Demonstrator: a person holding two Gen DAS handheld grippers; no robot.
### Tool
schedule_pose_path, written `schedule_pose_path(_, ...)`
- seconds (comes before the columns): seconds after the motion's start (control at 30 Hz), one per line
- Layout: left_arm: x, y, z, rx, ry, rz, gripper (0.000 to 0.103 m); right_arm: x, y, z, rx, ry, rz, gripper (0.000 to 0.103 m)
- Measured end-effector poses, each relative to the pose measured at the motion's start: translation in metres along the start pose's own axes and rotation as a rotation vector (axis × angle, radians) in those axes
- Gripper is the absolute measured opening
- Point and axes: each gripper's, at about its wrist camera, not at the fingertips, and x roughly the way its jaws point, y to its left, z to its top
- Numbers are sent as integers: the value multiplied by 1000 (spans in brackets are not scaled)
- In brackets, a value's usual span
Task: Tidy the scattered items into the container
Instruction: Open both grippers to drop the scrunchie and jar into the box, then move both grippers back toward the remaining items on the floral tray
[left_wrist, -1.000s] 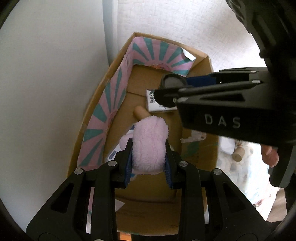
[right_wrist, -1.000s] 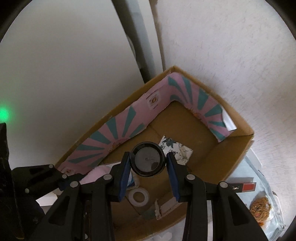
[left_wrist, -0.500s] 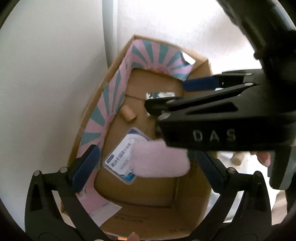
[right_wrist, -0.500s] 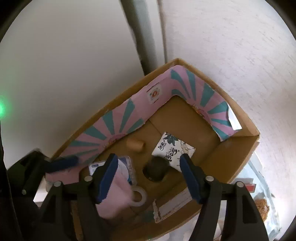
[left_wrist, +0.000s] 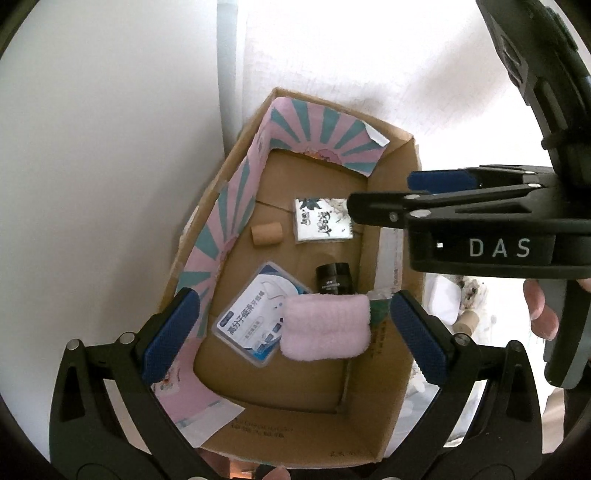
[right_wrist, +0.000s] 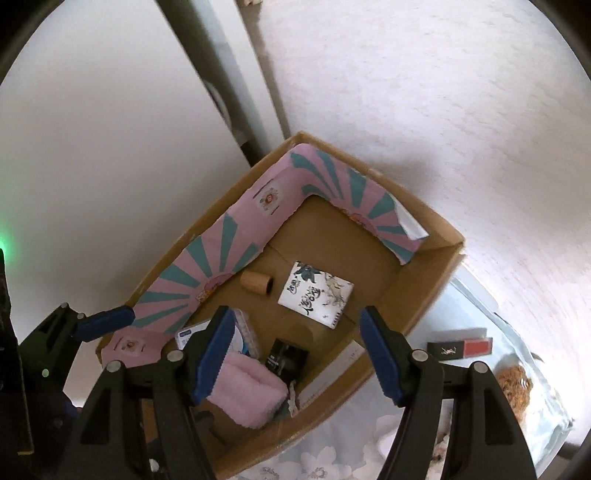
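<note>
Box (left_wrist: 391, 424): centre of left view, pink cloth (left_wrist: 325, 328) lying crosswise inside
Left gripper (left_wrist: 295, 332): jaws just sprang wide, holding nothing
Right view: red pack (right_wrist: 461, 349) outside box, lower right
Right gripper (right_wrist: 299, 354): just opened halfway, empty, nearer hand

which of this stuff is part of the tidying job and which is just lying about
Part of the job:
- brown cardboard box
- fluffy pink cloth
- black round jar
- black-and-red slim box, still outside

Just lying about:
- floral table cover
- white wall
</note>
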Motion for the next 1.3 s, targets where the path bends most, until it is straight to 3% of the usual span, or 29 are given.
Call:
schedule_pose_path(0.33, -17, -14, 6, 26, -22, 32, 103, -19, -16, -20, 84, 4, -13, 66)
schedule_pose_path(0.67, -35, -42, 26, 96, -54, 97, 103, -60, -53, -50, 184, -68, -51, 66)
schedule_pose_path(1.1, -55, -136, 47, 276, -123, -80, 103, -141, -145, -124, 372, -212, -164, 66)
schedule_pose_path(1.3, -30, -182, 42, 373, -69, -105, 103, -159, -185, -167, 456, -259, -188, 66)
